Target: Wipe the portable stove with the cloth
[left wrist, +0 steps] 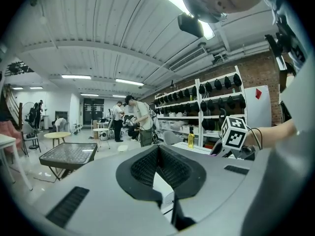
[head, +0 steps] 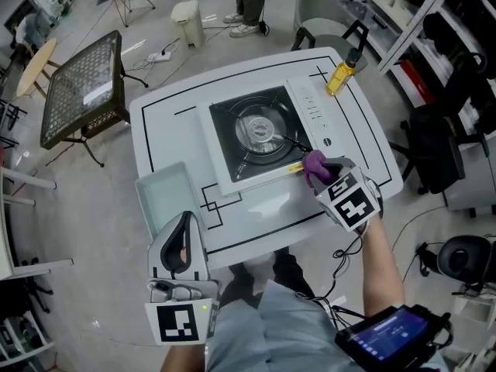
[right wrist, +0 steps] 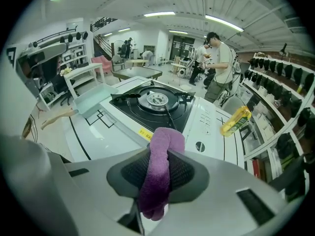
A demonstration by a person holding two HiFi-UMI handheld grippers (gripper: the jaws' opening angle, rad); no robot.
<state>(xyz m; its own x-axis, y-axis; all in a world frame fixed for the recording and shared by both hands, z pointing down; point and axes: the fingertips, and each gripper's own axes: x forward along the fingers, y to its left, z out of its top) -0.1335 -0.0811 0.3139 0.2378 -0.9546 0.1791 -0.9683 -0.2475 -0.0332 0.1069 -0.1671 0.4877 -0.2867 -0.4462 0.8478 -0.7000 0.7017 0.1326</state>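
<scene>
The right gripper (head: 322,170) is clamped on the cloth (right wrist: 158,178). It is a fuzzy purple strip, folded double, lying lengthwise along the jaws, with its rounded fold poking out just above the front right corner of the portable stove (head: 308,105). The stove is a flat white box with a black square well and a round steel burner. The left gripper (head: 184,223) hovers at the front edge of the white table (head: 170,115), its ribbed pads closed together on nothing.

Stove (head: 263,130) front edge partly beneath cloth (head: 313,165)

Purple cloth (right wrist: 158,173), yellow bottle (head: 339,77)
</scene>
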